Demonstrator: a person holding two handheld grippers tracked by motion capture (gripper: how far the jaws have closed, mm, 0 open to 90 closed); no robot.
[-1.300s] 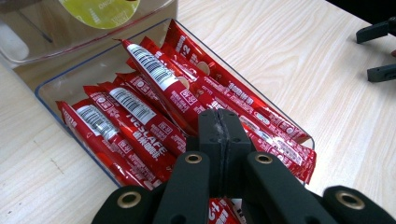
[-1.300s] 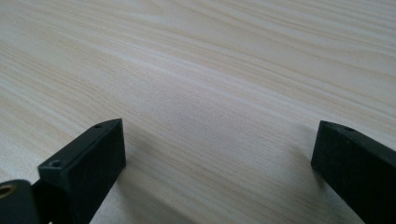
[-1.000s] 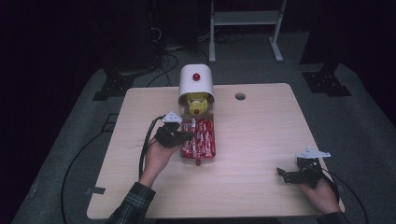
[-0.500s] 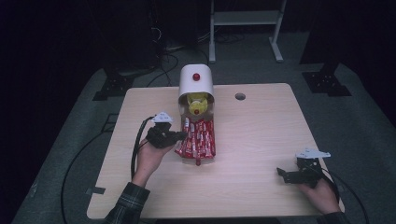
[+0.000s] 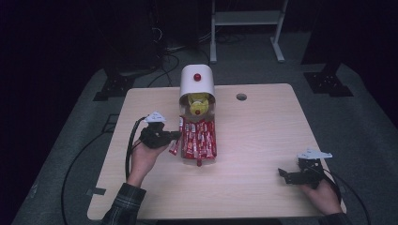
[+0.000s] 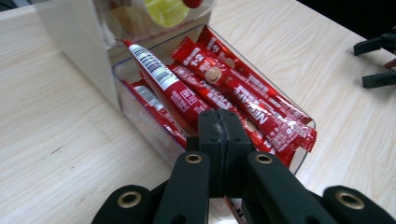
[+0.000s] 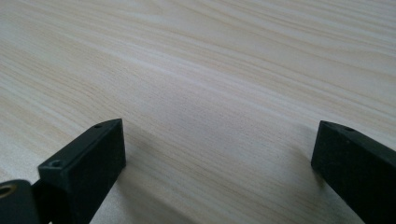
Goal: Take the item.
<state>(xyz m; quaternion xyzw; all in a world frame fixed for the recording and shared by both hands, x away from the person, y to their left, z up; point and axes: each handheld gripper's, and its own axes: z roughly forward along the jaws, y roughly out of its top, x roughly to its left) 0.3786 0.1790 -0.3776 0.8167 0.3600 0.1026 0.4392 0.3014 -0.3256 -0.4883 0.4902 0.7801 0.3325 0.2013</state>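
A light wooden table (image 5: 263, 140) stands under a dim spot of light, with dark floor and cables around it. Near the middle of its far half sits a white dispenser (image 5: 197, 79) with a rounded top and a red knob (image 5: 197, 77) on its face; something yellow (image 5: 197, 100) shows behind its clear lower front. A clear plastic tray (image 6: 306, 151) runs out from the dispenser's base toward the person and is packed with red stick sachets (image 5: 199, 138), lying lengthwise, some overlapping.

The left gripper (image 5: 174, 135) is held at the tray's left side, the person's left hand (image 5: 143, 157) under it and a black cable looping back from it along the table. In the left gripper view its two jaws are pressed flat together, and a thin strip of red-and-white wrapper peeks out just below them, so they appear clamped on one sachet (image 5: 174, 146) that hangs over the tray's left wall, its lower end angling down outside the tray. The other sachets lie in the tray right beyond the jaws.

The right gripper (image 5: 283, 176) rests well apart from the tray, near the table's front right corner, held by the right hand (image 5: 321, 194). In the right gripper view its jaws stand wide apart over bare wood, gripping nothing.
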